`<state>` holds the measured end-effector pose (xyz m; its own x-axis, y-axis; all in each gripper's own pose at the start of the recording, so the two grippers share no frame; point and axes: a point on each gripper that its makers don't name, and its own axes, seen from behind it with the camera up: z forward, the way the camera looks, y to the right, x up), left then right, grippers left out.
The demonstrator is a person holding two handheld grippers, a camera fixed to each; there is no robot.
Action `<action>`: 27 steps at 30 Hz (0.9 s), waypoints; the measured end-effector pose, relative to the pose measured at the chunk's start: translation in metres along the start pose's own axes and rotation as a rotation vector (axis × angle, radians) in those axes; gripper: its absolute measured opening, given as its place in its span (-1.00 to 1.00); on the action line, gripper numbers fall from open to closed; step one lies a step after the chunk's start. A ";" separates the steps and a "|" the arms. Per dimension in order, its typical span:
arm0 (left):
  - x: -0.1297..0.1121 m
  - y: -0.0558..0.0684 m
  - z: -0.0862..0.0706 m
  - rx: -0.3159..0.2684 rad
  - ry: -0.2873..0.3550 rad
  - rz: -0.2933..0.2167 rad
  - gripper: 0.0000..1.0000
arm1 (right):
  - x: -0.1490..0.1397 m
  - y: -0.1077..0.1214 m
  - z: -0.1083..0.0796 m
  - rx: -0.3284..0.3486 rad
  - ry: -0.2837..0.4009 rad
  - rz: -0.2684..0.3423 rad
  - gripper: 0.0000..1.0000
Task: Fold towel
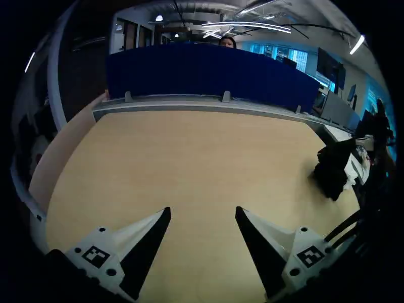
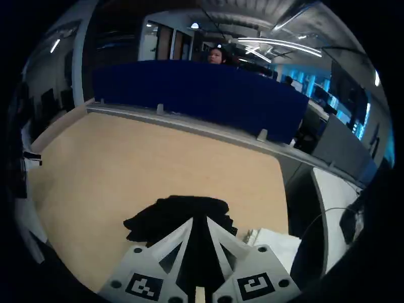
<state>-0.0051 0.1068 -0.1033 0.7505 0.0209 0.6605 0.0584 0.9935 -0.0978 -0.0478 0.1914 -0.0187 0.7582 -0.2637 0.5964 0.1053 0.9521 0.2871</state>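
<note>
- My left tool (image 1: 202, 212) hangs over the light wood desk (image 1: 192, 151) with its two fingers spread wide apart and nothing between them
- Under that tool there is only bare desk top
- From the left gripper view the black towel (image 1: 333, 169) sits bunched in a heap near the desk's far right edge, well apart from the left tool
- My right tool (image 2: 200, 218) has its fingers drawn close together, the tips pinched on the black towel (image 2: 161, 214); dark cloth fills the narrow slit between them
- In the right gripper view the towel lies crumpled on the desk (image 2: 126, 161) close to its right edge, spreading out to both sides behind the fingertips
- Something white (image 2: 275, 242) lies just beside the towel, at the desk's right edge; I cannot tell what it is
- A dark blue partition (image 1: 212, 70) runs along the far side of the desk on a grey rail
- A person (image 2: 217, 54) shows just above the top of that partition
</note>
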 end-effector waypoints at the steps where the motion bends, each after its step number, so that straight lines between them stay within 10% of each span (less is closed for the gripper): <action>1: 0.000 0.001 0.000 0.000 -0.001 0.003 0.90 | -0.006 0.002 0.000 -0.006 -0.005 0.005 -0.91; 27: 0.001 0.012 -0.002 0.006 -0.012 0.050 0.90 | -0.142 0.015 0.010 -0.059 -0.155 0.214 -0.91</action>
<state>-0.0023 0.1180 -0.1049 0.7447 0.0717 0.6636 0.0172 0.9918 -0.1265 -0.1603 0.2421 -0.0919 0.6598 -0.0718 0.7480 -0.0059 0.9949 0.1007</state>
